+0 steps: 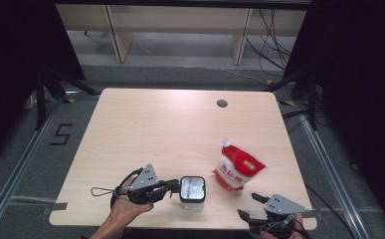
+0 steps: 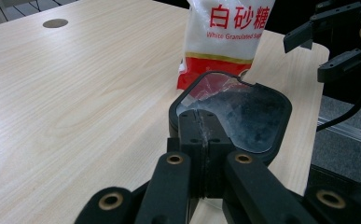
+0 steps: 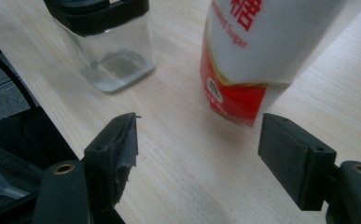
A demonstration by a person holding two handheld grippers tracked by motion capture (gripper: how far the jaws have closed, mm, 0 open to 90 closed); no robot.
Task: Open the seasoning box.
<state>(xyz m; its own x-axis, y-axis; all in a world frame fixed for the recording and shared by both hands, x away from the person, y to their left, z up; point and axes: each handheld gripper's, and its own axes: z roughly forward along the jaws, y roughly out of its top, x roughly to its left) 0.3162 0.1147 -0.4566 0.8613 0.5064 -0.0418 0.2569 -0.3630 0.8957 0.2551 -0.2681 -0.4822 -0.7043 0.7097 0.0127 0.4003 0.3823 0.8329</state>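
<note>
Two grippers, one clear jar and one sugar pouch near the table's front edge.

The clear square jar (image 1: 192,191) with its black rim stands upright at the near edge of the table (image 1: 145,129), and the left gripper (image 1: 172,187) has its jaws pinched tight on the jar's left rim. Just to the jar's right stands the white-and-red pouch of granulated sugar (image 1: 237,169) (upright, its long axis vertical, spout at the top). The right gripper (image 1: 252,205) hovers at the table's front right corner, jaws spread and holding nothing; the pouch lies straight ahead of it and is nearer to this hand, so I judge it the likelier to take it.
</note>
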